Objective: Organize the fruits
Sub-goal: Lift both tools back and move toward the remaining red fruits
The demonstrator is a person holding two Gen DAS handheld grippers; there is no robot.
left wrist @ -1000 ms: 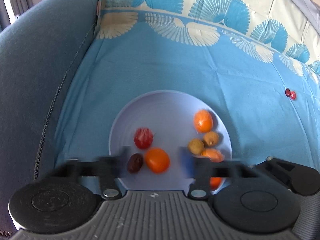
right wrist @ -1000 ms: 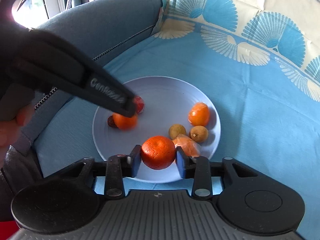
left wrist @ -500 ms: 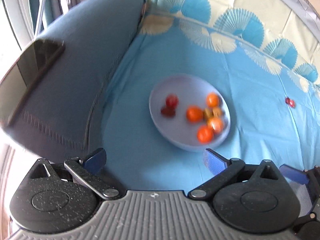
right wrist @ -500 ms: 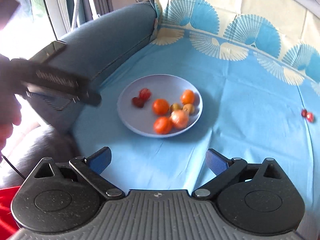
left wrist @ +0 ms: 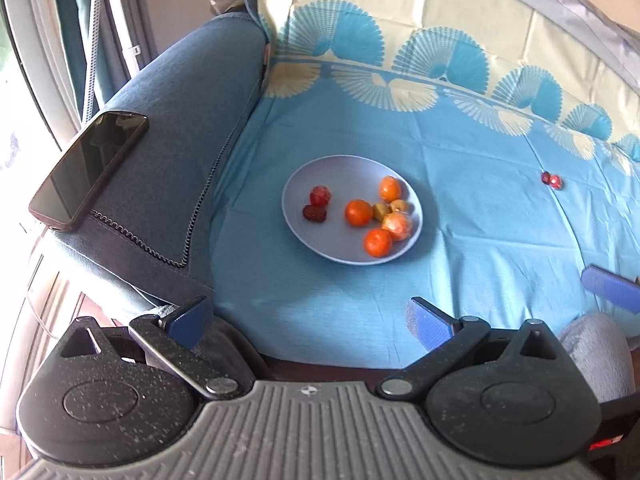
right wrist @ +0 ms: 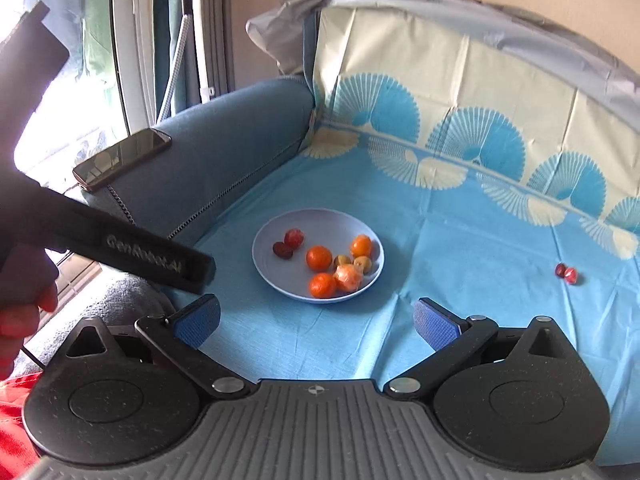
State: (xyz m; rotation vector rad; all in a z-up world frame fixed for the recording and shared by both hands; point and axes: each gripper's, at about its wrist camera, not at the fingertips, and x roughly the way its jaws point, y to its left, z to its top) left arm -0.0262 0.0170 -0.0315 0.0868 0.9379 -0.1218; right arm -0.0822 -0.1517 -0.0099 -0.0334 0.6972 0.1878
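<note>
Nearest, the left gripper (left wrist: 308, 316) and right gripper (right wrist: 316, 322) both stand spread wide with nothing between their blue pads; their jaws have just been opening, and each hangs over bare blue cloth (left wrist: 500, 248), well short of the fruit. Beyond them the plate (left wrist: 298, 184) sits on the cloth holding the gathered fruit: three oranges, a peeled one, two small brownish fruits and two red ones at its left. Farther right, two small red fruits (left wrist: 552, 180) lie loose on the cloth, well apart from the plate. Those look like what is left. A phone (left wrist: 88, 168) rests on the armrest at far left.
</note>
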